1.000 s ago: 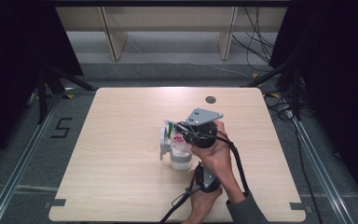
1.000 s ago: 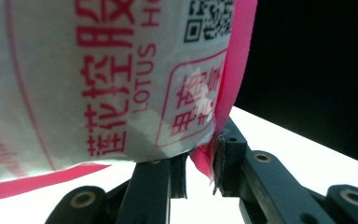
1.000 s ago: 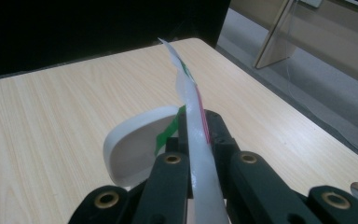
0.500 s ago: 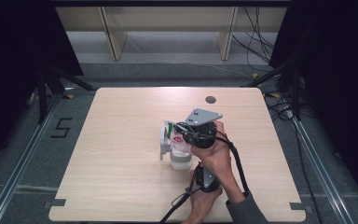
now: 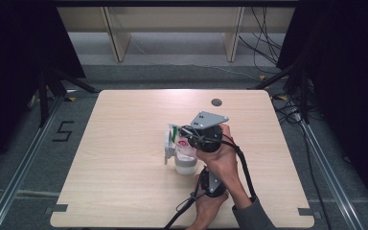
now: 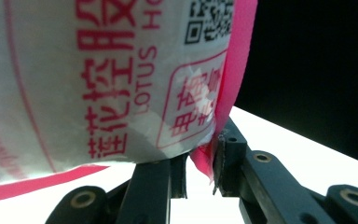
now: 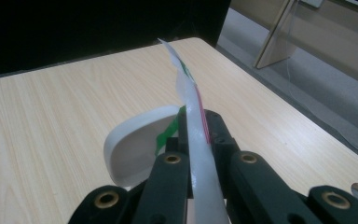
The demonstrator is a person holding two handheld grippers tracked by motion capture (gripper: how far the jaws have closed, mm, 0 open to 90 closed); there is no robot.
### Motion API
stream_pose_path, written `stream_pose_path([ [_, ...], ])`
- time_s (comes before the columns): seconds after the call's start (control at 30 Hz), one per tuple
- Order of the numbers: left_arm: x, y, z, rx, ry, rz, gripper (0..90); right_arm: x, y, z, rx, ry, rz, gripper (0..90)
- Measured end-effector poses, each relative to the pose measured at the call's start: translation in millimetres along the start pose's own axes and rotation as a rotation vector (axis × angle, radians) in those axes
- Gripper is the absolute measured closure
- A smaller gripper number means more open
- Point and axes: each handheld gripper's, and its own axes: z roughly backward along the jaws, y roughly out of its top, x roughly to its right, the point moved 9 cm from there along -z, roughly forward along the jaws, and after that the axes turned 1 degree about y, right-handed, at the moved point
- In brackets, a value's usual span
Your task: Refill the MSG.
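Over the middle of the wooden table point(image 5: 124, 143), your right gripper point(image 7: 196, 140) pinches the thin, limp top edge of a printed plastic pouch point(image 6: 112, 79) while your left gripper point(image 6: 200, 161) clamps its pink seam; the slippery film likely tears easily, so grip the seams.

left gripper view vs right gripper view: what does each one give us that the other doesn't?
Left gripper view: the red lettering and QR code printed on the packet, and its pink edge.
Right gripper view: a white curved lid behind the jaws, the wood table, a shelf leg.
Both: the packet between black jaws; the right gripper is clamped on its thin edge.
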Motion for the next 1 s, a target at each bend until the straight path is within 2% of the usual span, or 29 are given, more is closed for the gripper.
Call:
stream_pose_path([
  [0.03,0.3,0.3,0.1,0.003,-0.002,-0.002,77.0,1.6,1.2,0.1,0.011,-0.014,0.014,87.8],
  [0.17,0.8,0.3,-0.2,0.003,0.001,0.003,77.0,1.8,0.5,-0.1,-0.001,-0.014,0.036,87.8],
  [0.2,0.9,0.5,-0.2,0.005,0.001,0.003,77.0,-0.3,-0.1,-0.4,0.000,-0.022,0.005,87.8],
  [0.3,0.9,1.0,-0.1,0.006,0.000,0.007,77.0,0.5,0.3,0.3,-0.003,-0.014,0.011,87.8],
  [0.37,1.3,1.2,0.2,0.008,0.000,0.002,77.0,-1.6,-0.3,1.0,-0.012,-0.005,-0.002,87.8],
  [0.5,1.2,0.8,-0.2,0.006,0.001,0.005,77.0,0.4,0.1,0.2,-0.004,-0.013,0.012,87.8],
  [0.6,1.4,0.9,-0.2,0.007,0.000,0.005,77.0,-1.1,0.2,0.4,-0.003,-0.006,-0.001,87.7],
  [0.7,1.9,1.2,-0.4,0.008,-0.001,0.006,77.0,0.5,0.5,0.3,0.003,-0.018,0.006,87.7],
  [0.77,1.7,0.9,-0.3,0.007,-0.001,0.004,77.0,-0.3,0.4,-0.1,-0.003,-0.002,0.020,87.7],
  [0.83,1.5,1.2,-0.2,0.007,0.000,0.004,77.0,1.1,1.1,-0.2,0.005,-0.015,0.023,87.7],
  [0.87,1.4,1.7,-0.1,0.010,0.002,0.002,77.0,-0.8,0.3,0.3,-0.006,-0.001,0.017,87.7],
  [0.9,-4.0,3.1,1.3,0.013,0.032,-0.046,77.0,-1.0,0.6,1.0,-0.008,-0.004,0.024,87.7],
  [0.93,-4.1,3.5,1.4,0.016,0.035,-0.046,77.0,-0.7,1.9,0.2,0.004,-0.018,0.034,87.7],
  [1.0,-3.9,3.2,1.3,0.012,0.026,-0.040,77.0,-3.0,0.6,0.1,-0.011,-0.017,0.016,87.8],
])
